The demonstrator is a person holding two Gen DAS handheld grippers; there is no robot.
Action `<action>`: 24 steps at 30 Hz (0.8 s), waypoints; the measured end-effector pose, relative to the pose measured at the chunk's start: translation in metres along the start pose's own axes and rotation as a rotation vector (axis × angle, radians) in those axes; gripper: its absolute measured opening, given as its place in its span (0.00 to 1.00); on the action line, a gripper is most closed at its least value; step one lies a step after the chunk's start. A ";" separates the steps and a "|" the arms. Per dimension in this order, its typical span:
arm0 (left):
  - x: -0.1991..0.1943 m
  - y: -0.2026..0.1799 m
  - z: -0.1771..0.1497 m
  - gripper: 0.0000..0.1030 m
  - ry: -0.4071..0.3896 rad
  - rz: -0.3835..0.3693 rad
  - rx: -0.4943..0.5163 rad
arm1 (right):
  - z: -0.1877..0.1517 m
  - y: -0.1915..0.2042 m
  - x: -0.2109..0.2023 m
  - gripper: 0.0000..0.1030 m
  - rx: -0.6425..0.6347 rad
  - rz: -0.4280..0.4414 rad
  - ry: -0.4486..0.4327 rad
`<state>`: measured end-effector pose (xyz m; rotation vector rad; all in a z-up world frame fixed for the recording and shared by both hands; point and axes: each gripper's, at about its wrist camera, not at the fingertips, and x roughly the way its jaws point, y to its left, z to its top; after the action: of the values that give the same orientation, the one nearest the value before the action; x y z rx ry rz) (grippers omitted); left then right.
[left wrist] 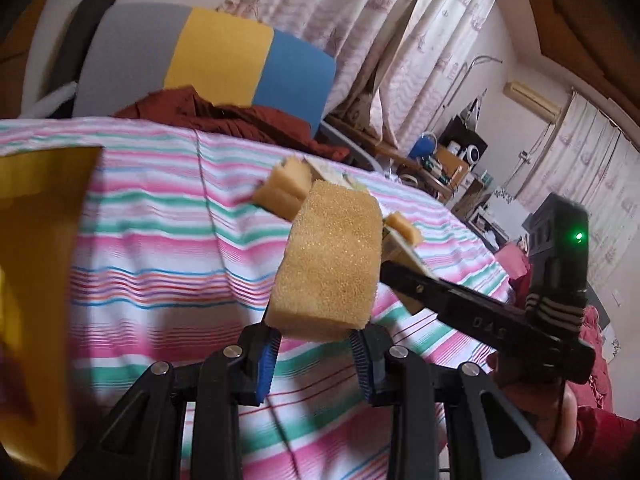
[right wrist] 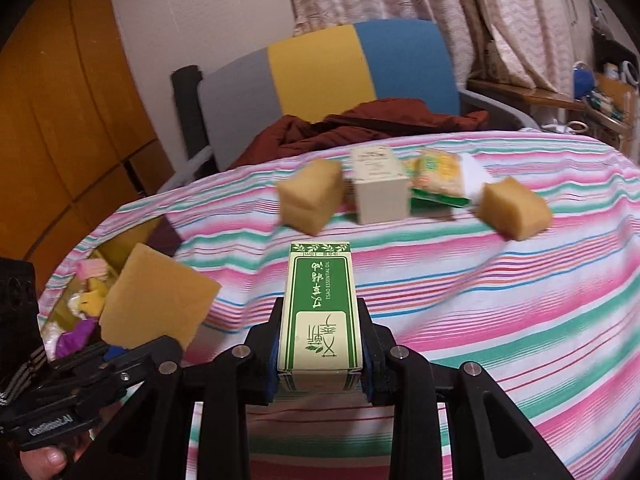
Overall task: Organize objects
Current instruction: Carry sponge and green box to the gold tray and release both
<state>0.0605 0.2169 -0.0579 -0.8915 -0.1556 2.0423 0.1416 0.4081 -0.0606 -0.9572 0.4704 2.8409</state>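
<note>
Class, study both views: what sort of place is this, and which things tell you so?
Probably a lived-in bedroom at home: long patterned curtains, a wall air conditioner, and a cluttered side desk beside a surface under a striped cloth.

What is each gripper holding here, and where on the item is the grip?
Left gripper pinches a yellow sponge at its near end. Right gripper clamps a green-and-cream essential oil box across the long sides of its near half.

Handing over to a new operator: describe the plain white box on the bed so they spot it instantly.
On the striped bedspread, look toward the far edge near the red garment. The white box stands between two sponge blocks, beside a snack packet; it alone is white and hard-edged.
</note>
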 end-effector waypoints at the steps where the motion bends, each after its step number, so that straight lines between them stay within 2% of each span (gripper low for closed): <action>1: -0.006 0.000 0.001 0.31 -0.012 0.006 0.001 | 0.000 0.006 -0.001 0.30 -0.008 0.011 -0.001; 8: -0.060 0.031 0.009 0.31 -0.092 0.073 -0.042 | 0.002 0.062 -0.007 0.30 -0.072 0.142 0.001; 17: -0.123 0.096 0.023 0.32 -0.204 0.245 -0.122 | -0.003 0.136 -0.005 0.30 -0.142 0.317 0.051; 24: -0.152 0.154 0.015 0.32 -0.227 0.350 -0.238 | -0.014 0.191 0.003 0.30 -0.223 0.394 0.093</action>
<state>0.0007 0.0102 -0.0302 -0.8749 -0.3975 2.4902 0.1100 0.2222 -0.0241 -1.1524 0.3947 3.2685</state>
